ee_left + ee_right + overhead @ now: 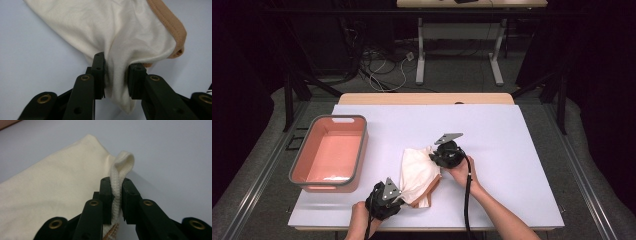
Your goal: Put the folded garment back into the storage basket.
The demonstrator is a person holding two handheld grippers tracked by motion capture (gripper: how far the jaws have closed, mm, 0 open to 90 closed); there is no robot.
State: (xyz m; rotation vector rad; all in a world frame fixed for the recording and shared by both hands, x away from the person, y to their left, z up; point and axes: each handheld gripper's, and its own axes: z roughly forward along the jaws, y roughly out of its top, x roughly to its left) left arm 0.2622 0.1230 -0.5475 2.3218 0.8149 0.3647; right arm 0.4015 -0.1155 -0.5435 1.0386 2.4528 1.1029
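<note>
A cream cloth (pixel 417 170) with a tan-brown edge lies bunched on the white table (pixel 512 145), near its front middle. My left gripper (pixel 399 196) is at the cloth's near left corner. In the left gripper view it (pixel 116 75) is shut on a gathered fold of the cream cloth (pixel 112 25), with the tan hem (pixel 175 27) off to the right. My right gripper (pixel 435 157) is at the cloth's far right edge. In the right gripper view it (pixel 116 195) pinches a ribbed white hem that loops up above the jaws, and the rest of the cloth (pixel 50 195) spreads to the left.
A salmon-pink bin with a grey rim (pixel 298 162) stands on the left part of the table, with a little pale material at its near end. The person's forearms come in from the bottom edge. Behind the table are desk legs and cables on the floor.
</note>
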